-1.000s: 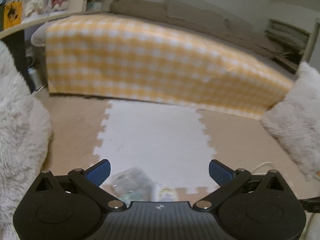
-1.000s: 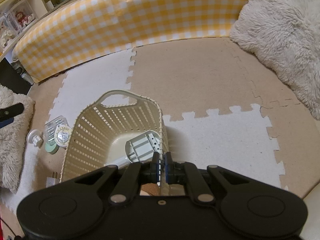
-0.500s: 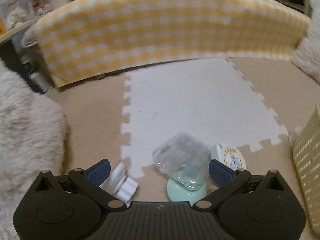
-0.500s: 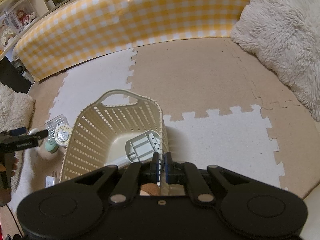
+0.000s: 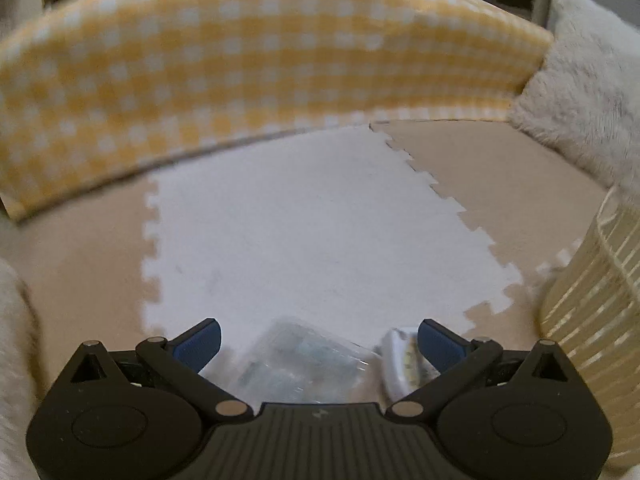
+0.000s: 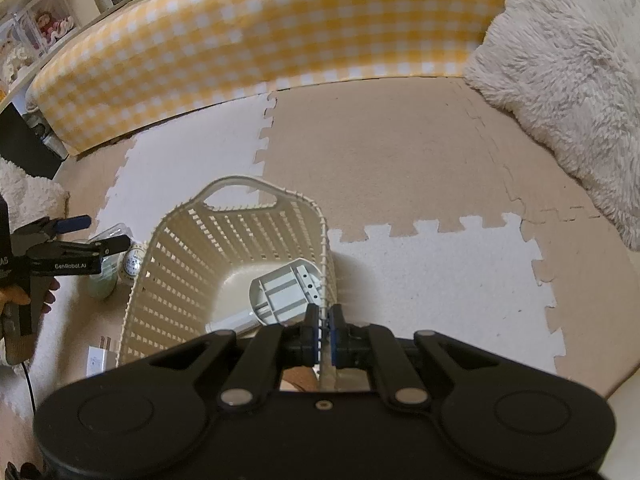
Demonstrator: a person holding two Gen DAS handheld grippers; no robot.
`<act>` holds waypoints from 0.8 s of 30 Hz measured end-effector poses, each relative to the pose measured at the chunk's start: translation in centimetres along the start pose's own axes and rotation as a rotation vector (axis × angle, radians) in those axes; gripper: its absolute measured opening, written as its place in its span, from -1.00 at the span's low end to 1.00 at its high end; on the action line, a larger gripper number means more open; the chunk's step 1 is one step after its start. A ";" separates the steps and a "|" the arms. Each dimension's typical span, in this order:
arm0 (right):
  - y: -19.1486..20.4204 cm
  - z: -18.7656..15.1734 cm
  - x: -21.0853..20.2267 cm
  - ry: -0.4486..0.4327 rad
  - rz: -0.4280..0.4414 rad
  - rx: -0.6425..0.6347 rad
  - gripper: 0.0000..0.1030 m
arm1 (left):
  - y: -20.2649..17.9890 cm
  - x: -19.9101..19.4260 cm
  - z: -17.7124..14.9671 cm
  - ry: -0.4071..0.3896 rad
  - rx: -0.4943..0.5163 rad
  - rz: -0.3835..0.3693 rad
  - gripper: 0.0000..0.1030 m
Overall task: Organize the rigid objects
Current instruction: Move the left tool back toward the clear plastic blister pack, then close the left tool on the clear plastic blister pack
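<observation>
Checked cover [image 6: 248, 44] spans the far side, above the foam mat [image 6: 400, 152]. Basket [image 6: 168, 280] stands on the mat, holding a grey part [image 6: 280, 292]. Right gripper [image 6: 325, 330] is clamped on the basket's near rim. Left gripper [image 5: 318, 346], jaws wide apart, hangs over a clear box [image 5: 304, 364] left of the basket; a round disc [image 5: 400, 364] lies just beside it.

We note a cream basket [image 6: 224, 264] of slatted, matt plastic. The floor mat [image 6: 400, 152] looks like matt, finely grained foam. A clear box [image 5: 308, 364] appears as glossy transparent plastic. The checked cover [image 6: 256, 32] shows a slight sheen. The pale rug [image 6: 568, 60] is long-piled and fluffy.
</observation>
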State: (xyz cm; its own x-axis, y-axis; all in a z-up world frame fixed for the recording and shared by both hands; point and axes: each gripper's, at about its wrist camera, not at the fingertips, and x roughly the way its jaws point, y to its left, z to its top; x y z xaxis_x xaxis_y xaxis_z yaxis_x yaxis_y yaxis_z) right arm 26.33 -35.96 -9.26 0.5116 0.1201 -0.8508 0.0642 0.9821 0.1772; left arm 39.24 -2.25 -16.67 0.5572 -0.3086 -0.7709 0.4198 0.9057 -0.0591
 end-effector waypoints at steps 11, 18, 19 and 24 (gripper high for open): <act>-0.1 0.0 -0.1 0.004 0.008 0.002 -0.89 | -0.6 -1.5 0.1 0.111 0.026 -0.129 0.83; 0.0 -0.1 -0.1 0.006 0.004 -0.001 -0.90 | -2.7 -0.7 -0.2 0.147 0.097 0.025 0.83; 0.0 0.0 -0.1 0.006 0.004 0.000 -0.90 | -3.2 -0.5 -0.2 0.146 0.114 0.056 0.83; 0.0 -0.1 -0.2 0.006 0.003 -0.002 -0.90 | -4.9 0.1 0.1 0.118 0.135 0.111 0.83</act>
State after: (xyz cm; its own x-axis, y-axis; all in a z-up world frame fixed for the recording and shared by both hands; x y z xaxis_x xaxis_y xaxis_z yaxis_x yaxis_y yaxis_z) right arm 26.19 -35.98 -9.12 0.5066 0.1241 -0.8532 0.0607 0.9820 0.1789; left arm 37.34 -6.74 -16.44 0.5214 -0.1653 -0.8372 0.4569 0.8827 0.1102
